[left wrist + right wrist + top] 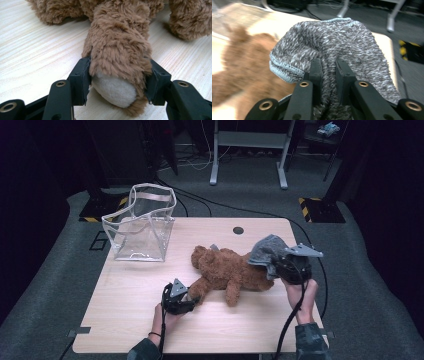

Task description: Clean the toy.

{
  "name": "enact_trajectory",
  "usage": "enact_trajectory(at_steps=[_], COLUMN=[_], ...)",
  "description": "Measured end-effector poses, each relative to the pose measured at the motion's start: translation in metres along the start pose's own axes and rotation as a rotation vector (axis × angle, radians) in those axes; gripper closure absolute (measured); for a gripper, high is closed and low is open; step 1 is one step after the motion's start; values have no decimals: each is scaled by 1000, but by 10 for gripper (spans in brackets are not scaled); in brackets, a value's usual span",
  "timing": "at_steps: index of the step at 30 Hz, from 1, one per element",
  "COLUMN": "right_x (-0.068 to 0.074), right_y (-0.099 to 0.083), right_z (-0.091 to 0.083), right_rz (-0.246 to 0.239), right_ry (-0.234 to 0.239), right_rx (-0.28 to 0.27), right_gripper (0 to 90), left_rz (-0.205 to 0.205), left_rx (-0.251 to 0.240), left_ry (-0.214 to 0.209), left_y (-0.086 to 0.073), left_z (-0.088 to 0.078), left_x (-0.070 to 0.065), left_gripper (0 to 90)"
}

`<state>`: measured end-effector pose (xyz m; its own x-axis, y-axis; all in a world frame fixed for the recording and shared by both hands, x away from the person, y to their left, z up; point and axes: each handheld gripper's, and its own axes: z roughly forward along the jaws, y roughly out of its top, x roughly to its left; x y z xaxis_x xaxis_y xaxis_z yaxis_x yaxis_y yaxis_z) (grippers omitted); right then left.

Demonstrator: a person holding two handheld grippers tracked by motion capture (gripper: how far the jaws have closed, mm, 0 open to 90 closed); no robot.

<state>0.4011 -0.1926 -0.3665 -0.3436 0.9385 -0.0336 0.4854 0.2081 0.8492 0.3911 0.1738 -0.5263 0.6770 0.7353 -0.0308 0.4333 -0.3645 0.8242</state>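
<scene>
A brown plush teddy bear (225,270) lies across the middle of the wooden table (120,320). My left gripper (192,299) comes in from the front and is shut on one of its limbs (117,42). Both pads press into the fur, and the pale sole (115,91) pokes out toward me from my left gripper (119,62). My right gripper (278,266) is up off the table at the bear's right end. It is shut on a bunched grey knitted garment (266,251). The grey knit (332,37), edged in light blue, drapes over my right gripper (328,62).
A clear plastic tote bag (142,222) with pale handles stands open at the table's back left. A round cable hole (238,230) sits near the back edge. Cables and a desk frame (248,150) lie on the grey floor beyond the table.
</scene>
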Motion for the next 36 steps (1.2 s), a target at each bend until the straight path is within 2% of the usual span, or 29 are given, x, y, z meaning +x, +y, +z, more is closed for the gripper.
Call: enact_trajectory(at_steps=[2,4,5,7,9,10,12,14,15,19,20,21,23,25,26,28,30,31,33,36], right_x=[19,32,44,58,68,72,76,76,77,78,79,80,82,82,83,84,84,85,85,89], right_y=[9,12,13,9,1,-4,-14,-19,-19,-15,-13,-10,-5,-1,0,0,-7,-9,-14,-13], right_z=[8,16,24,41,59,67,77,77,77,70,67,62,56,56,59,73,85,87,86,80], right_rz=[-29,-51,-73,-107,-118,-126,-124,-130,-124,-135,-148,-158,-156,-168,-158,-135,-138,-140,-117,-131], right_ry=[48,74,96,112,106,96,81,87,86,118,126,120,111,100,94,78,77,76,90,104], right_rx=[-5,3,21,56,102,119,154,130,135,151,142,110,84,82,91,164,180,166,134,97], right_gripper=[772,771,770,768,763,756,738,705,681,453,419,365,340,310,305,351,568,661,769,796], left_rz=[-3,-6,-6,-6,-5,-11,-3,11,15,2,-1,0,23,45,43,30,41,40,39,37], left_rx=[0,3,9,2,7,2,5,-2,-22,-70,-93,-93,-73,-60,-61,-61,-50,-47,-43,-41], left_ry=[0,-1,-7,0,-6,4,5,7,13,23,16,6,-2,-3,-4,-11,-16,-17,-21,-24], left_y=[0,0,0,0,0,-1,-2,-3,-4,-6,-7,-7,-6,-6,-6,-6,-5,-5,-5,-5], left_z=[0,0,-1,0,-1,-1,-3,-5,-7,-12,-13,-13,-12,-12,-11,-10,-10,-10,-10,-10], left_x=[0,1,1,1,1,1,1,0,-1,1,1,1,-1,-2,-2,-2,-1,-1,-1,-1], left_gripper=[437,428,418,399,371,346,282,243,242,258,278,334,401,442,461,510,549,558,582,588])
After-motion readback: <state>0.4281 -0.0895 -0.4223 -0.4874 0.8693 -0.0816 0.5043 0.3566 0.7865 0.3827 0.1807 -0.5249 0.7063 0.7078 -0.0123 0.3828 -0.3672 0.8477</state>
